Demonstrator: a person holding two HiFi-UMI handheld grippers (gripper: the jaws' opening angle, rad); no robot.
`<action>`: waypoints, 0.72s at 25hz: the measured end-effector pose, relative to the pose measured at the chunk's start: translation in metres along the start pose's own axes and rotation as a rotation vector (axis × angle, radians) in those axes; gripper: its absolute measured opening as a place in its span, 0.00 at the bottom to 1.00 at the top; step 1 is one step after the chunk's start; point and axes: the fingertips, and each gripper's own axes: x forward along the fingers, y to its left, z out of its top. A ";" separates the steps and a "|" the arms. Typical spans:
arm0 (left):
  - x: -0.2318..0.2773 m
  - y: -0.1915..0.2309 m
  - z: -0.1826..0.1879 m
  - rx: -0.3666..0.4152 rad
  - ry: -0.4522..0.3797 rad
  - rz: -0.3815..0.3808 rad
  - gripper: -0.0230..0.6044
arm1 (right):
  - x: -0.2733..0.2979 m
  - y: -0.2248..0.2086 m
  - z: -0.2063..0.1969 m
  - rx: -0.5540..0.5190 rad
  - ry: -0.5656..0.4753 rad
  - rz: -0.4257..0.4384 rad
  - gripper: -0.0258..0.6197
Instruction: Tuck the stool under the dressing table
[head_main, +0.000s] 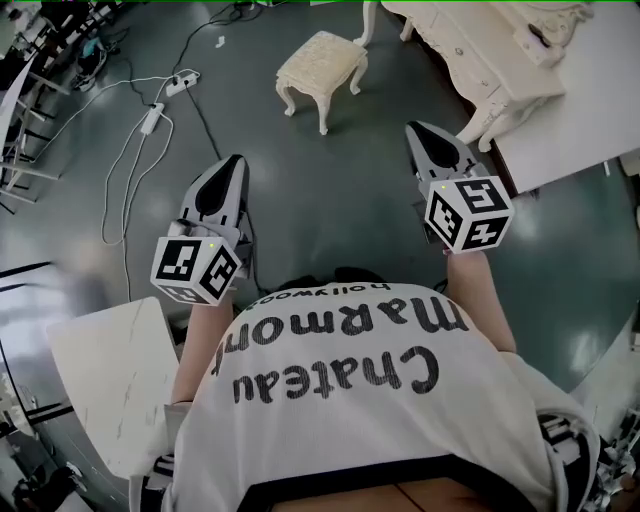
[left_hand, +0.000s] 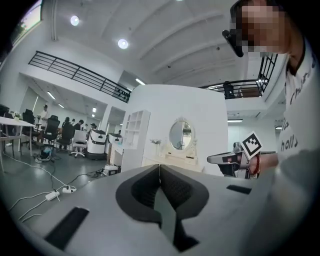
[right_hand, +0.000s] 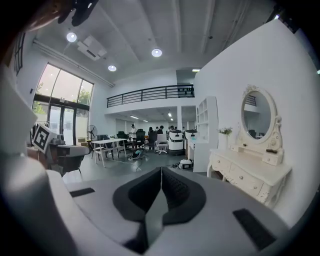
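A cream stool (head_main: 322, 68) with carved legs stands on the dark floor ahead of me, apart from the white dressing table (head_main: 480, 50) at the upper right. The table with its oval mirror (right_hand: 257, 114) shows at the right of the right gripper view, and far off as the dressing table (left_hand: 177, 159) in the left gripper view. My left gripper (head_main: 234, 162) is held level, shut and empty, well short of the stool. My right gripper (head_main: 414, 130) is also shut and empty, to the right of the stool near the table's leg. Neither touches anything.
White cables and a power strip (head_main: 181, 85) lie on the floor at the left. A small marble-topped table (head_main: 110, 375) stands at my lower left. A white wall panel (head_main: 580, 100) runs behind the dressing table. Desks, chairs and people (right_hand: 145, 137) fill the far room.
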 end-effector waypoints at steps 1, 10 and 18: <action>0.000 0.000 -0.002 -0.005 -0.004 0.011 0.07 | 0.002 -0.002 -0.002 0.011 -0.001 0.011 0.08; 0.015 0.034 -0.011 -0.045 0.013 0.085 0.07 | 0.051 -0.014 -0.016 0.132 0.029 0.072 0.08; 0.082 0.102 -0.022 -0.067 0.065 0.061 0.07 | 0.143 -0.022 -0.016 0.152 0.088 0.070 0.08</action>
